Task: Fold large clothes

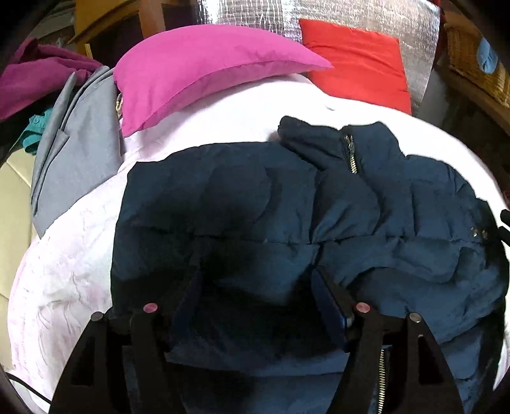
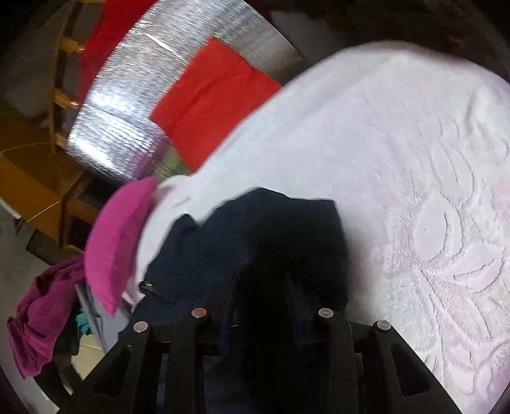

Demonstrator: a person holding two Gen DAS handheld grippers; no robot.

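Left wrist: puffy quilted navy jacket [image 1: 287,203] on embossed white bedspread [image 1: 63,270] | left jaws open | right jaws pinching jacket fabric

Jacket [image 1: 287,203] flat on bedspread [image 1: 73,270], collar end [image 1: 318,140] away from camera. Pillow [image 1: 197,70] behind it, on bedspread's far edge. Second cushion [image 1: 360,60] right of pillow, leaning on foil sheet [image 1: 255,12]. Folded cloth [image 1: 79,149] left of jacket, partly overlapping bedspread. Crumpled garment [image 1: 35,70] further left. Wicker basket [image 1: 475,60] far right.
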